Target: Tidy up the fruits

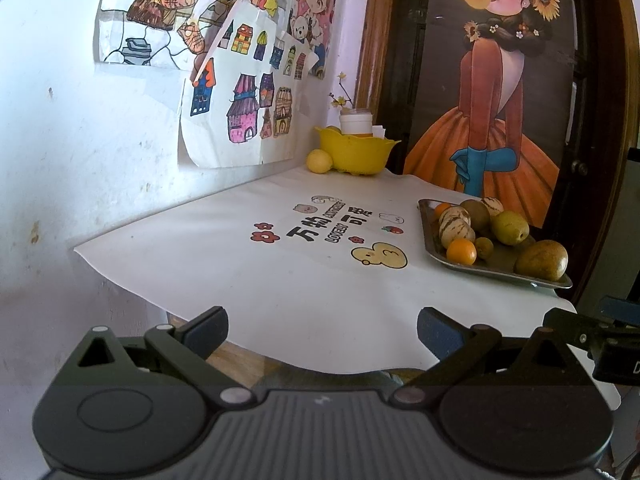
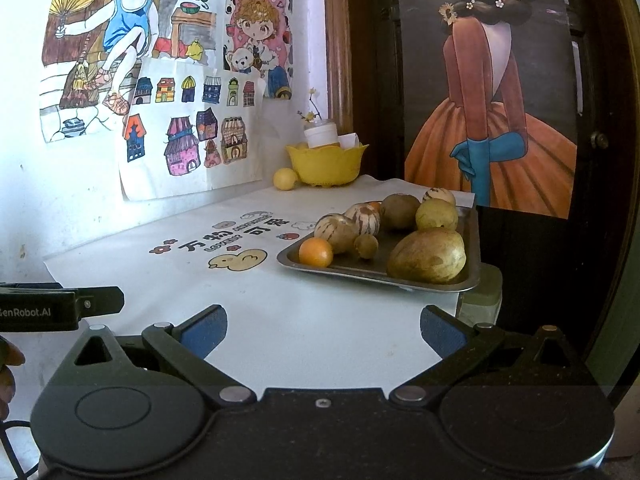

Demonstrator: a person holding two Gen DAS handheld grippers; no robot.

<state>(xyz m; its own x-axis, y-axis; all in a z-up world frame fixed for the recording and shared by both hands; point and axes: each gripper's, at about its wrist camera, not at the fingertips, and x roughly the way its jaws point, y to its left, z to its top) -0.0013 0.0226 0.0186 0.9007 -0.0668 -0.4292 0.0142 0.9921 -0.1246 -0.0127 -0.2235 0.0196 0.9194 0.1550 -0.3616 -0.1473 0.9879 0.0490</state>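
The left gripper (image 1: 322, 330) is wide open and holds nothing. Its blue pads (image 1: 204, 330) hang over the near edge of the white table cloth (image 1: 240, 272). The right gripper (image 2: 324, 330) is wide open too, with nothing between its fingers.

Ahead of the right gripper, a little to its right, sits the metal tray (image 2: 352, 270) full of fruit. A big green-brown mango (image 2: 428, 256) lies at the near end. An orange (image 2: 316, 252) sits at the near left corner, with a small green fruit (image 2: 366, 246) just beside it. Behind them are two striped melons (image 2: 336, 232), touching. One more orange thing peeks out behind the striped ones, maybe another orange, but most of it is hidden.

Far ahead of the left gripper, in the corner by the wall, stands a yellow basket (image 1: 356, 152). A yellow round fruit (image 1: 319, 161) lies just beside it on the cloth. A white cup (image 1: 356, 122) seems to stand in the basket, but its bottom is hidden.

The far right end of the tray goes past the edge of the cloth.
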